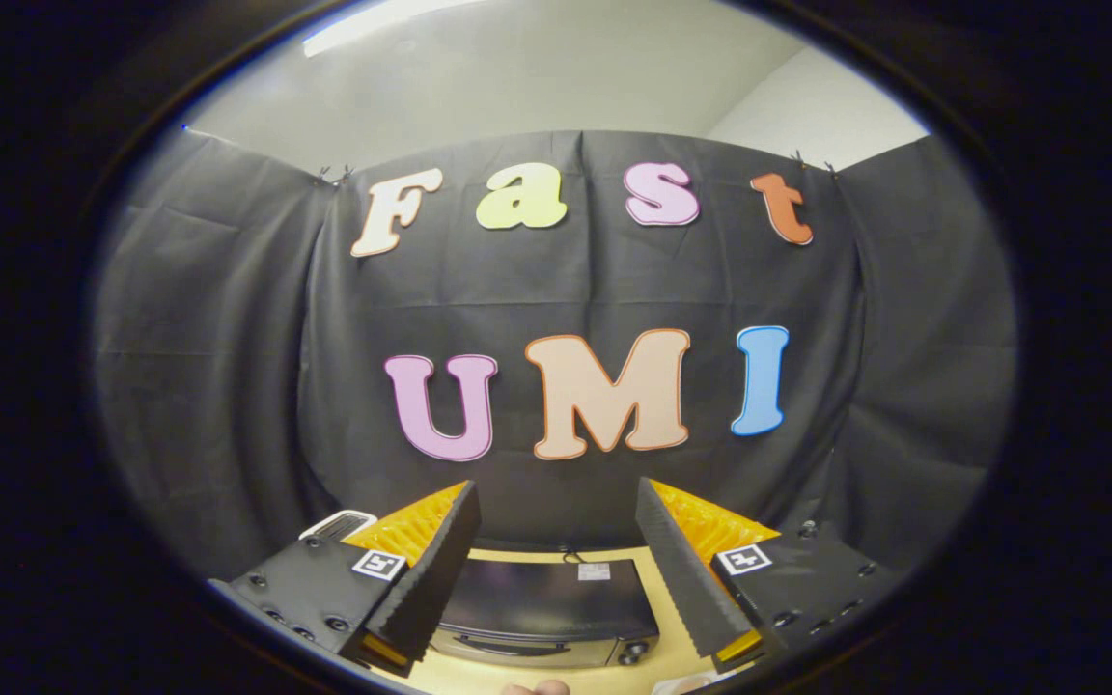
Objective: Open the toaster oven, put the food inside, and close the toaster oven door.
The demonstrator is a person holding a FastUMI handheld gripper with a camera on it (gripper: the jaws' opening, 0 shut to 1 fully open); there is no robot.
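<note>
Between the parted jaws, gripper (556,497) empty, sits the toaster oven (544,610).

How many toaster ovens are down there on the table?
1. The toaster oven sits on the wooden table, seen between the open gripper fingers and below them, door closed. Another could be hidden behind the fingers.
</note>
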